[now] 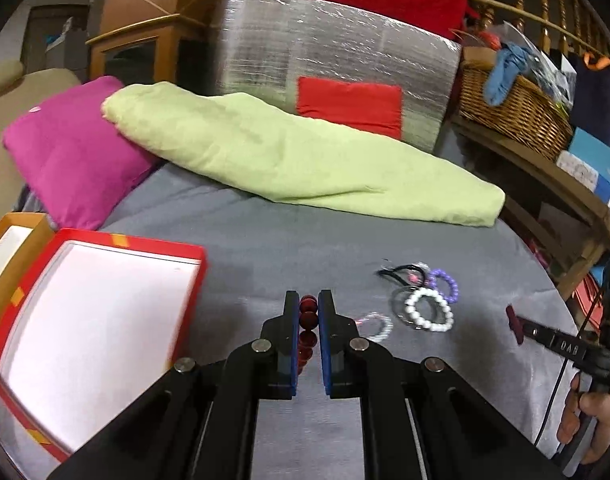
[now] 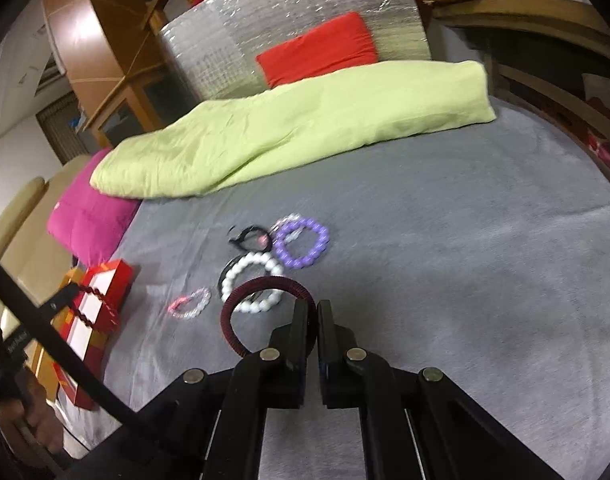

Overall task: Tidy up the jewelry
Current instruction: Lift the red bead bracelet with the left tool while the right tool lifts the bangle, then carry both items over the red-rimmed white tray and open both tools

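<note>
My left gripper is shut on a dark red bead bracelet, which hangs between its blue pads above the grey bedsheet. Just to its left lies an open red box with a white inside. My right gripper is shut on a dark red ribbed bangle, holding it over the loose jewelry. On the sheet lie a white bead bracelet, a purple bead bracelet, a pink-and-clear bracelet and a black cord. The left gripper also shows over the red box.
A folded green blanket and a magenta pillow lie at the far side of the bed. Behind them stands a foil-wrapped block with a red patch. A wicker basket sits on a wooden shelf at the right. An orange box sits beside the red one.
</note>
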`<state>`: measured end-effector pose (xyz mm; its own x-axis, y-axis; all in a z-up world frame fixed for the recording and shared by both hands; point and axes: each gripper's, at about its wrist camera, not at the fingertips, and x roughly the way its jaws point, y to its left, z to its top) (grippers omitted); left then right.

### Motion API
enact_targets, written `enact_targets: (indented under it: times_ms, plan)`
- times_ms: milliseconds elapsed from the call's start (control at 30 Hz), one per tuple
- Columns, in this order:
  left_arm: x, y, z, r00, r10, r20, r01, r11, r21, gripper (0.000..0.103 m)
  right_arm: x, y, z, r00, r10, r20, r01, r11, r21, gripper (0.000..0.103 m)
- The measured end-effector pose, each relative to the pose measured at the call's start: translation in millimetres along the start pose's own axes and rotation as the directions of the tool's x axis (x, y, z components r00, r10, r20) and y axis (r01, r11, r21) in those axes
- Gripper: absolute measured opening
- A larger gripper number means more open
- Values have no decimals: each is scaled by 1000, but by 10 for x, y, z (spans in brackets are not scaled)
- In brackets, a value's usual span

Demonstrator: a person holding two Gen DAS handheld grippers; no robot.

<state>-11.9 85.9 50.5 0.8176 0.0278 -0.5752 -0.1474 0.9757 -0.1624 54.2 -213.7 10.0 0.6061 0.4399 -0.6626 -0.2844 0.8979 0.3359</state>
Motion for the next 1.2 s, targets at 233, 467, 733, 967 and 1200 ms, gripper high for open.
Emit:
enact_targets:
  times_ms: [233,467,733,967,1200]
  plan:
    - [-243,541,40,999,43,34,-39,995,-97,9,169,463,-185,997,49,-66,-54,996,-67,5]
    - [-408,1054,47,988,148,42,-138,971,-193,9,373,1324,-283,982,149,-113,-165,975,-150,5]
    - [-455,1554,-19,974,228,4,-217,931,-293,9,618,2393,-240,964,220,-151,-254,929,-269,5]
    - [-446,1900,-45,968,248,-29,-241,893,-380,9,935,2920,-288,951,222,-214,-283,903,-324,5]
    - [-452,2087,-56,963,265,-41,-257,873,-413,9,1085,3323,-561,932,220,-287,-324,862,-390,5]
